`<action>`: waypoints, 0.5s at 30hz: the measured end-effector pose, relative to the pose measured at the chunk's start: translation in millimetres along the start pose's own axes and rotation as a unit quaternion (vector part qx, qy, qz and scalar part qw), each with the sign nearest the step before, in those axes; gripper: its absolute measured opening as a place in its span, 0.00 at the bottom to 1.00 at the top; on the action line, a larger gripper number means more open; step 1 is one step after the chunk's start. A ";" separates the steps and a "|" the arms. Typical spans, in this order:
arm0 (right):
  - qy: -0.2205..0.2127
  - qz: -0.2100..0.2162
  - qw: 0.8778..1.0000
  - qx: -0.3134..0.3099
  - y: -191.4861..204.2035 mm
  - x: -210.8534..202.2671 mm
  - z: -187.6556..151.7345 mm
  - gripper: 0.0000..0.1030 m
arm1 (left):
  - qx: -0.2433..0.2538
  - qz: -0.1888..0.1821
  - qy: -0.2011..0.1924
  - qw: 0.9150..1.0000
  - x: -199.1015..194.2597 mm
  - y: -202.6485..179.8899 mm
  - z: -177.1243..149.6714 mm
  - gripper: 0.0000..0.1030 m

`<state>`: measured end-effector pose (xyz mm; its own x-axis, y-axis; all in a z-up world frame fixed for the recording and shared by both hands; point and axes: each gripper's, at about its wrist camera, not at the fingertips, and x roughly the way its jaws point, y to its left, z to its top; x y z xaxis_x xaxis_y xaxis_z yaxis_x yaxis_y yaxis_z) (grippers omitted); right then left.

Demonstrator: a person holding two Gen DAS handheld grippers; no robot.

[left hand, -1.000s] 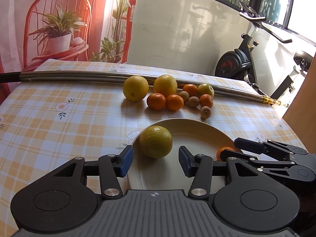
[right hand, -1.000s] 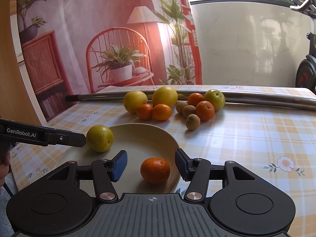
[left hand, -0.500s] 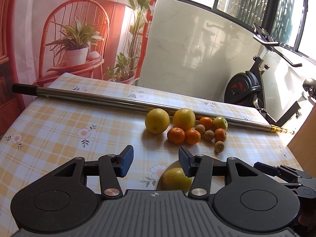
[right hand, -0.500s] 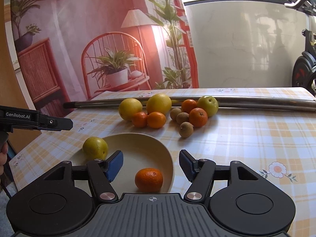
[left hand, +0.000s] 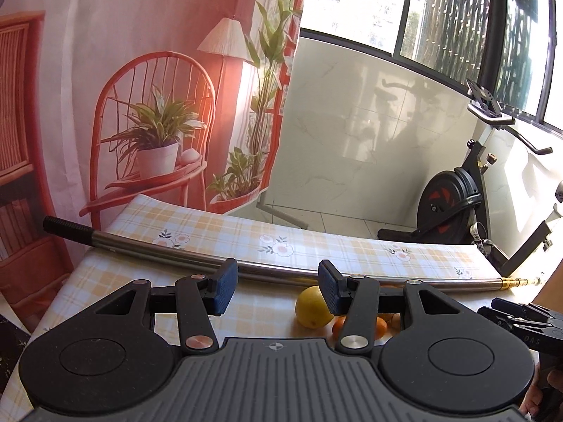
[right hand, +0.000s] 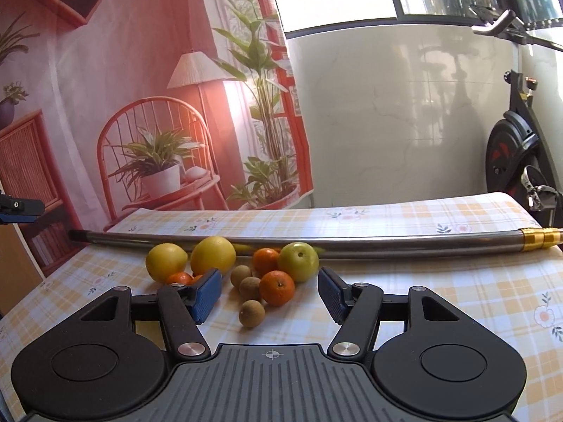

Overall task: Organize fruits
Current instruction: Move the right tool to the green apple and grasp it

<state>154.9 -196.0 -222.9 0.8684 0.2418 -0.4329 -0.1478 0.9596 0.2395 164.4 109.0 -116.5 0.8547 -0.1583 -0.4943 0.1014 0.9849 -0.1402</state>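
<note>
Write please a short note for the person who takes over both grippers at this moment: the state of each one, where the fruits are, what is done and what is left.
Left gripper: jaws open, nothing between them, held above the table.
Right gripper: jaws open, empty, facing the fruit pile.
Fruits: a cluster on the checked tablecloth, in front of the metal pole: two yellow citrus, a green apple, tangerines such as, and small brown fruits such as.
Done: cannot be judged from these views; no plate is clearly visible in them.
Left: the whole pile remains to be sorted, probably one piece at a time.
</note>
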 end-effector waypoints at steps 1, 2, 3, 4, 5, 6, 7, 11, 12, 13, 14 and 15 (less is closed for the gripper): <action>-0.001 -0.008 1.000 -0.005 -2.2 3.9 4.4 0.56 | 0.001 0.000 -0.001 1.000 2.1 -0.8 1.2 0.51; -0.002 -0.015 1.000 -0.011 -3.1 7.0 7.4 0.56 | 0.002 0.001 -0.001 1.000 6.0 -1.2 3.5 0.51; -0.003 -0.022 1.000 -0.018 -3.5 11.2 10.3 0.56 | 0.003 0.002 0.001 1.000 9.9 -1.8 4.9 0.51; -0.003 -0.028 0.999 -0.023 -3.8 14.5 12.3 0.56 | 0.004 0.004 0.006 1.000 14.9 -2.9 5.7 0.51; 0.000 -0.034 0.999 -0.029 -3.9 21.1 15.3 0.56 | 0.006 0.004 0.010 1.000 20.4 -3.4 4.7 0.51; 0.006 -0.036 0.999 -0.033 -4.4 26.9 17.3 0.56 | 0.007 0.005 0.012 1.000 23.9 -3.8 4.7 0.51; 0.014 -0.035 0.999 -0.035 -4.9 33.8 19.2 0.56 | 0.010 0.006 0.016 1.000 30.2 -4.7 4.6 0.51; 0.031 -0.027 0.998 -0.038 -5.8 55.8 22.9 0.56 | 0.010 0.006 0.025 1.000 48.7 -5.8 3.9 0.51; 0.035 -0.025 0.998 -0.040 -6.3 61.0 23.5 0.56 | 0.008 0.005 0.027 1.000 53.0 -4.8 3.7 0.51; 0.037 -0.025 0.998 -0.041 -6.9 65.5 24.0 0.56 | 0.003 0.004 0.031 1.000 58.1 -3.3 2.7 0.51; 0.040 -0.024 0.998 -0.042 -6.8 72.3 24.7 0.56 | -0.001 0.002 0.033 0.999 61.7 -3.1 2.3 0.51; 0.043 -0.023 0.998 -0.041 -8.1 77.3 25.3 0.56 | -0.003 0.000 0.035 0.999 64.5 -2.5 0.9 0.51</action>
<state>235.1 -188.8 -236.3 0.8319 0.2047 -0.5157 -0.1497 0.9778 0.1466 219.8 96.5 -147.3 0.8167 -0.1626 -0.5537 0.0976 0.9846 -0.1452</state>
